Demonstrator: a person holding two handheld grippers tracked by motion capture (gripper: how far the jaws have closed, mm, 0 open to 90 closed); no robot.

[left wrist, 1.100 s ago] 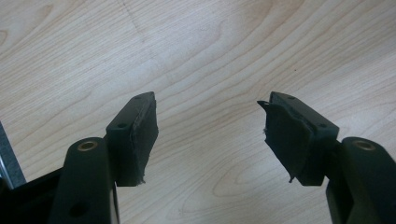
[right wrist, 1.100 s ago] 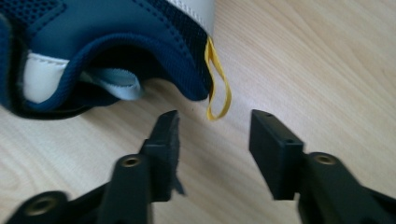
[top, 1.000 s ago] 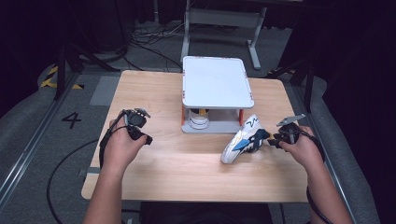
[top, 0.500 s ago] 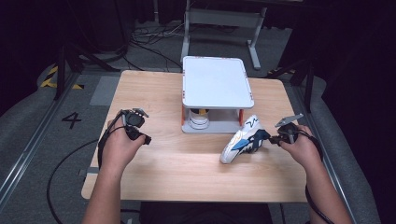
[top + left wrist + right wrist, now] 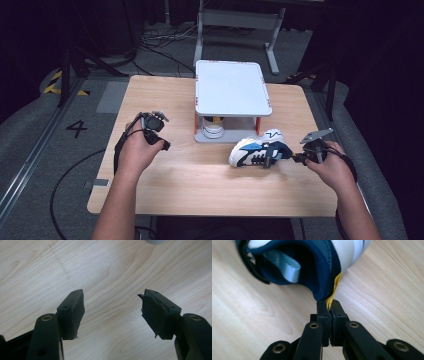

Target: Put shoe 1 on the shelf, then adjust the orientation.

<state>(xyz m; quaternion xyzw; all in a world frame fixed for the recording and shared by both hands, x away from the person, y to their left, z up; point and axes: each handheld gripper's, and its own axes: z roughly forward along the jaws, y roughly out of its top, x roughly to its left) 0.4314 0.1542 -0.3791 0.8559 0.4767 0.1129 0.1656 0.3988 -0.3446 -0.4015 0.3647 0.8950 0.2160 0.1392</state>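
A white and blue sneaker (image 5: 257,150) lies on its side on the wooden table (image 5: 200,185), toe to the left, in front of the white stand. My right gripper (image 5: 294,157) is at its heel. In the right gripper view the jaws (image 5: 328,305) are shut on the yellow heel tab (image 5: 333,291) of the sneaker (image 5: 312,262). My left gripper (image 5: 161,144) rests at the table's left side, apart from the sneaker. In the left gripper view it (image 5: 112,307) stands open over bare wood, nothing between its pads (image 5: 75,312).
A white raised stand (image 5: 232,90) on short orange legs sits at the table's middle back, with a white object (image 5: 214,129) under it. Cables and a metal frame (image 5: 235,22) lie on the dark floor beyond the table.
The sneaker has swung from a slant to nearly level, its heel drawn to the right with my right hand. The left hand has stayed put.
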